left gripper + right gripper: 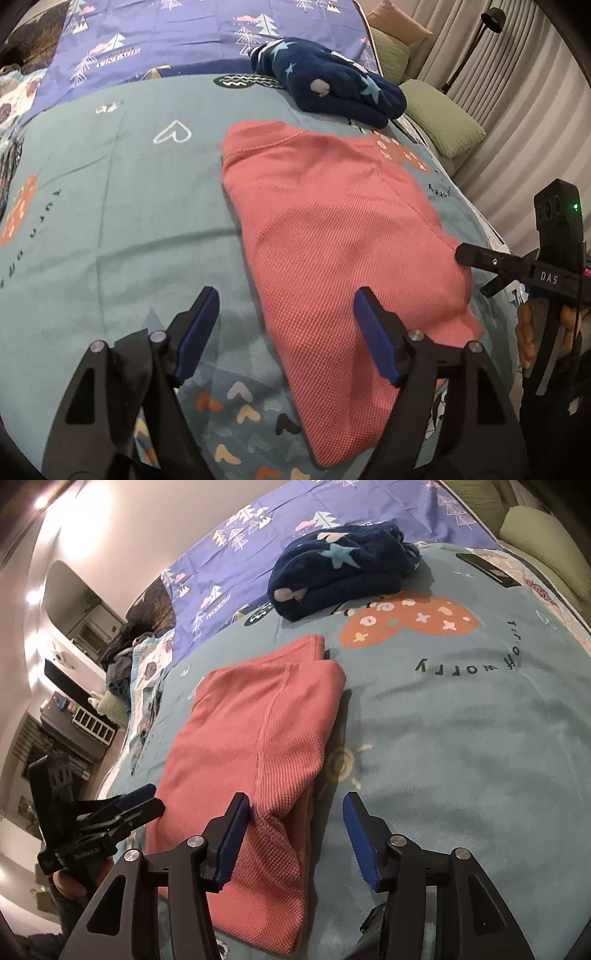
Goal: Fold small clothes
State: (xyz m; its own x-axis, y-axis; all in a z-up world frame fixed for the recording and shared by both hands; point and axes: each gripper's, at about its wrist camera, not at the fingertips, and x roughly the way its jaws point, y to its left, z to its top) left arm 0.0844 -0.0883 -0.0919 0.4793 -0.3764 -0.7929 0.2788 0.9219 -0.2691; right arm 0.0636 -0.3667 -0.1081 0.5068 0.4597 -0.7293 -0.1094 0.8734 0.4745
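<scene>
A coral-pink knitted garment (332,236) lies folded flat on the teal blanket (110,206); it also shows in the right wrist view (251,746). My left gripper (284,332) is open and empty, hovering over the garment's near left edge. My right gripper (295,834) is open and empty above the garment's near right corner; it also shows at the right edge of the left wrist view (476,266). The left gripper shows at the left of the right wrist view (144,801).
A folded dark-blue star-patterned fleece (332,88) lies beyond the pink garment, also in the right wrist view (340,568). A purple tree-print sheet (207,33) covers the far bed. Green pillows (443,118) and curtains are at the right. A dark phone (487,570) lies on the blanket.
</scene>
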